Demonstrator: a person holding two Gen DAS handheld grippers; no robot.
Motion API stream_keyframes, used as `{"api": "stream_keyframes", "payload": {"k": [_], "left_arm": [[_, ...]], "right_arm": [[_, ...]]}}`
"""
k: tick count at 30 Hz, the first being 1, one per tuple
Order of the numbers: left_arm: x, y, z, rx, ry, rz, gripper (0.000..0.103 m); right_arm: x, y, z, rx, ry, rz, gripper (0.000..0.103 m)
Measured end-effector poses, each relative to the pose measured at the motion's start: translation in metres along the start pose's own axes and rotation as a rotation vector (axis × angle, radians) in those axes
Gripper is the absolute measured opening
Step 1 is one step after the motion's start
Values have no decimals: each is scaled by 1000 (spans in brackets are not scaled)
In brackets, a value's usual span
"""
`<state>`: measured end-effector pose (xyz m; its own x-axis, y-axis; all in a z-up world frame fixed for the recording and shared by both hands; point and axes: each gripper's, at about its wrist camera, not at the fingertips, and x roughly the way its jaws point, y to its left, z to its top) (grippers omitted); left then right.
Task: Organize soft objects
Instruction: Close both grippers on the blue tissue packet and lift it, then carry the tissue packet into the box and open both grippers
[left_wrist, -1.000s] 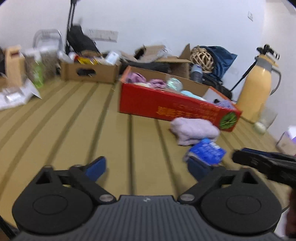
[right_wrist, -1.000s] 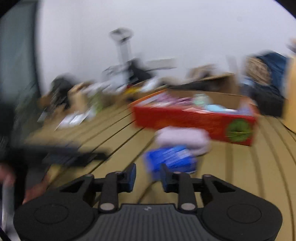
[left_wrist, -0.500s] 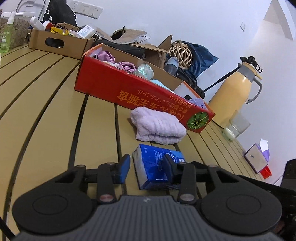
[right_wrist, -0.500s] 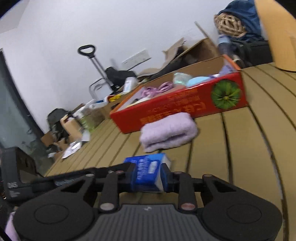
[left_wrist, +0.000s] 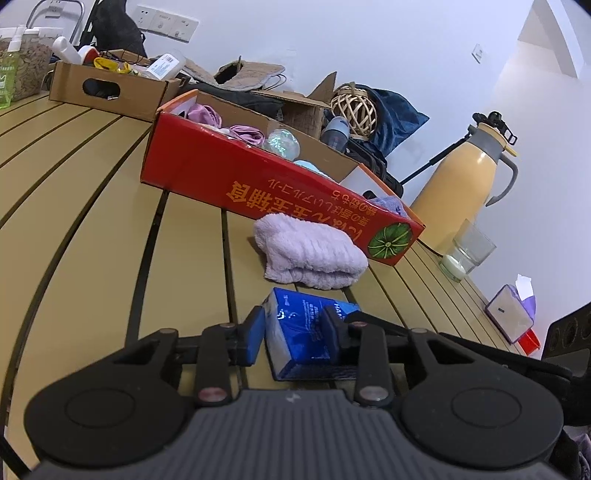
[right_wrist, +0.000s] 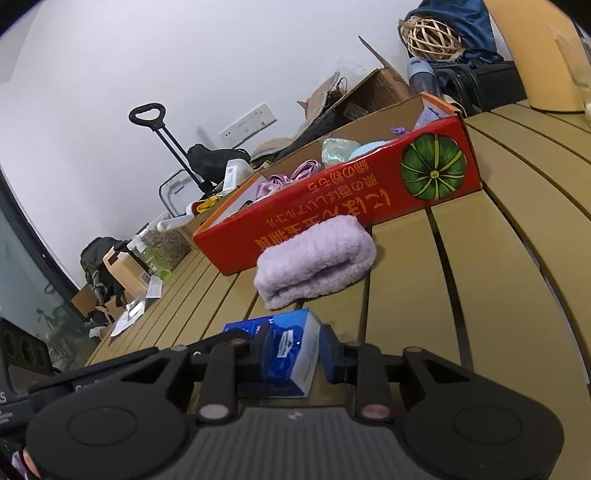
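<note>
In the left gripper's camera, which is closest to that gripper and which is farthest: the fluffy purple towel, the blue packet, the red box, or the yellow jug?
1. Blue packet: between the left gripper fingers, pads pressing its sides.
2. Fluffy purple towel: just beyond the packet, on the table.
3. Red box: behind the towel, stretching away left.
4. Yellow jug: far right, by the wall.
</note>
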<state>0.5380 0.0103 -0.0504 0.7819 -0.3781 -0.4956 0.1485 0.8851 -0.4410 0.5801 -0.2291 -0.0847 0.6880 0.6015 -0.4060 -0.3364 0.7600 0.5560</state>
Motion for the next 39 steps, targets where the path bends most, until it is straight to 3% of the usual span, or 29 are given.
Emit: {"api": "stream_keyframes", "payload": {"k": [5, 7, 11, 16, 18, 22, 24, 25, 28, 31, 36, 39], "left_arm": [[-9, -5, 3, -16, -7, -8, 31], [-21, -13, 13, 6, -57, -36, 31], [-9, -38, 79, 79, -123, -83, 31], [92, -46, 189, 70, -18, -146, 31], [139, -45, 218, 15, 32, -129, 31], [233, -46, 245, 62, 140, -84, 37], [264, -46, 247, 111, 160, 49, 36], [269, -43, 248, 120, 155, 53, 36], [261, -35, 249, 122, 147, 18, 36], [234, -34, 248, 198, 112, 42, 36], [147, -44, 237, 300, 38, 79, 36], [82, -47, 218, 365, -15, 118, 37]], "right_arm": [[-4, 7, -1, -10, 1, -14, 22], [-12, 16, 4, -26, -14, -29, 20], [-33, 32, 43, -74, -121, 6, 20], [1, 18, 147, -125, -178, -29, 20], [26, 4, 191, -127, -180, -84, 20], [93, -42, 259, -80, -81, -162, 24], [122, -61, 273, -86, -48, -262, 24], [132, -66, 275, -120, -44, -306, 24], [139, -74, 269, -143, -52, -326, 24], [135, -66, 261, -202, -59, -326, 24], [104, -43, 258, -259, -58, -298, 26], [66, -14, 248, -331, -60, -285, 36]]}}
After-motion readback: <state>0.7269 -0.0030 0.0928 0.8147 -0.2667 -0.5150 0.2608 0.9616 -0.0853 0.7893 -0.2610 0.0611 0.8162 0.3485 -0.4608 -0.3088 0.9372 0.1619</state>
